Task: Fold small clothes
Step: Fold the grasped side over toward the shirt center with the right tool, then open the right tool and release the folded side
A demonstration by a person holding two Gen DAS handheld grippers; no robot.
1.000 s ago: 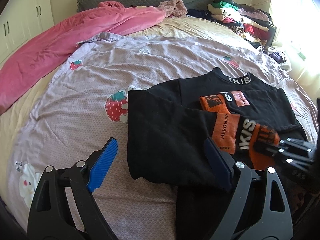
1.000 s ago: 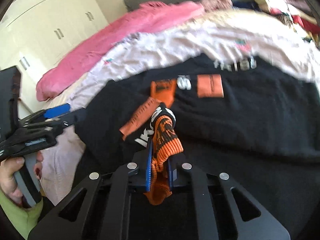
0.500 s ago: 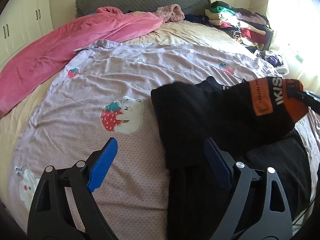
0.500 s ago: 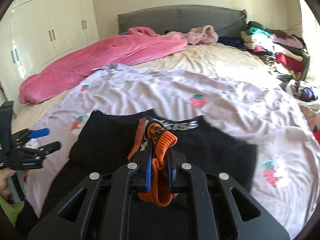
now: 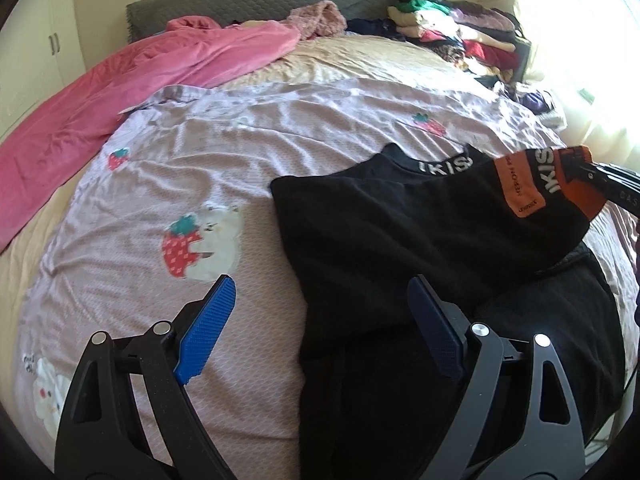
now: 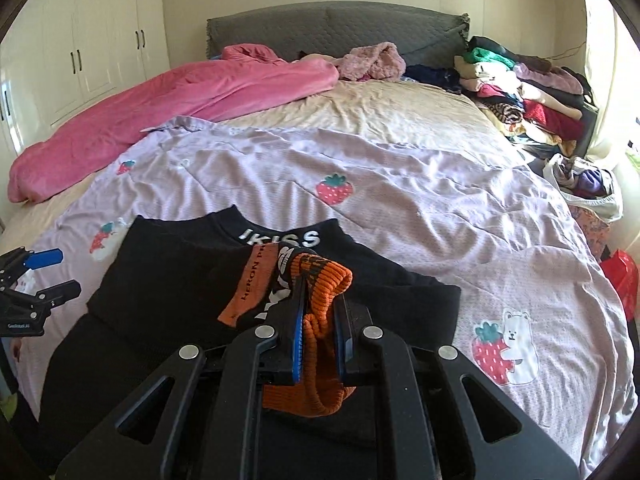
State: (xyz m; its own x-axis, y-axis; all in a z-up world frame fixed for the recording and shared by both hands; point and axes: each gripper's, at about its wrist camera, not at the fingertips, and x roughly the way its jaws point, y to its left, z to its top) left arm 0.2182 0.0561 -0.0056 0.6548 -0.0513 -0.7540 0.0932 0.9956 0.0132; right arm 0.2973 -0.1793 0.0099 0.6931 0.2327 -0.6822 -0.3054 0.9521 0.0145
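A small black sweatshirt [image 6: 168, 276] with white "IKISS" lettering at the collar lies on the lilac strawberry sheet [image 6: 400, 200]. My right gripper [image 6: 320, 316] is shut on its orange ribbed sleeve cuff [image 6: 320, 380] and holds the sleeve stretched across the shirt body. In the left wrist view the sweatshirt [image 5: 380, 232] lies ahead and to the right, with the cuff [image 5: 580, 188] held at the far right by the right gripper [image 5: 580, 168]. My left gripper [image 5: 320, 328] is open and empty above the shirt's left edge; it also shows in the right wrist view [image 6: 44, 276].
A pink blanket [image 6: 160, 100] lies along the bed's far left. A pile of clothes [image 6: 520, 92] is stacked at the far right by the grey headboard [image 6: 320, 32]. White wardrobes [image 6: 80, 48] stand on the left. A bag of clothes [image 6: 584, 184] sits beside the bed's right edge.
My right gripper has lifted the orange cuff and carried the sleeve to the right across the shirt. The sleeve now lies stretched out over the body. My left gripper stayed open.
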